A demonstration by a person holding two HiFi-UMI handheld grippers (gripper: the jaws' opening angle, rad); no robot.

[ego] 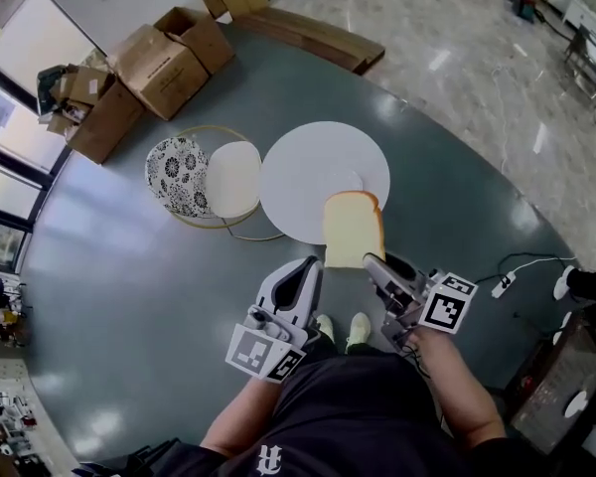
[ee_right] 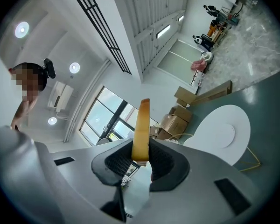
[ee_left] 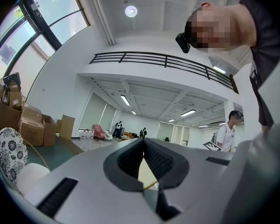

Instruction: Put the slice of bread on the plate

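1. Plate (ego: 323,167): white, bare, just ahead of me.
2. Slice of bread (ego: 354,229): held flat, its far end over the plate's near rim in the head view. It looks light, soft and easily crushed, so I pinch it gently at the crust.
3. Right gripper (ego: 379,266): level, clamped on the slice's near edge.
4. Left gripper (ego: 306,269): level alongside, closed, empty.

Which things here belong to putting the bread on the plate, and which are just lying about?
For the job: slice of bread, clamped in the right gripper; plate.
Lying about: cardboard boxes, wooden boards, patterned disc, power strip.
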